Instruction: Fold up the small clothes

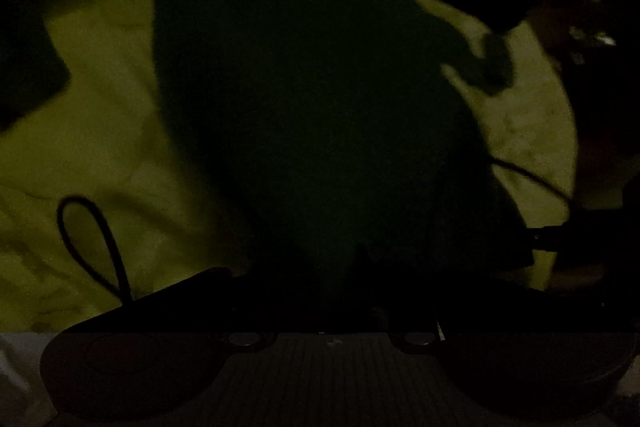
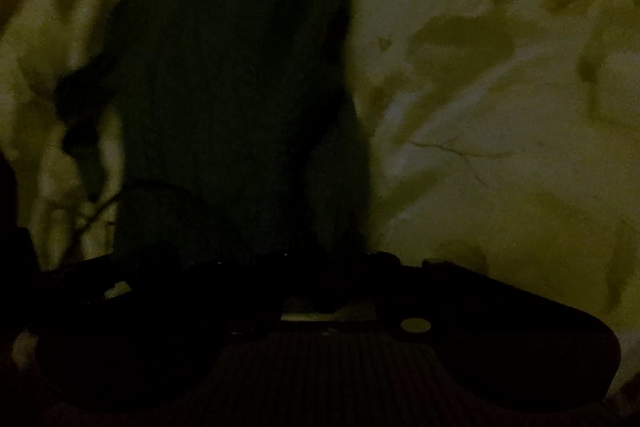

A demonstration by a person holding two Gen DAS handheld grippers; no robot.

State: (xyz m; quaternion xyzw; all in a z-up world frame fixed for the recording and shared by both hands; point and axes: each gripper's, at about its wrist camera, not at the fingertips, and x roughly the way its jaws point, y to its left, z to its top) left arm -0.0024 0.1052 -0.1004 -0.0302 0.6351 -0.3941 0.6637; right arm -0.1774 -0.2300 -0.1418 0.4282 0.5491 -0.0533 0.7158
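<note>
Lying lengthwise ahead of both claws, a dark green garment (image 1: 304, 87) rests spread on the pale patterned bedding (image 2: 480, 87), likely laid out for folding. Darkness hides whether the left claw (image 1: 332, 291) or right claw (image 2: 320, 279) is apart or together.

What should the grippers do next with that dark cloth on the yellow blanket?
Probably pause and get more light, or lift a little for a clearer look. The dark cloth lies stretched across the yellow-green blanket, right in front of both cameras, but the views are so dim that neither gripper's fingers can be made out, nor whether they grip it. A black cord loops nearby; keep clear of it.
</note>
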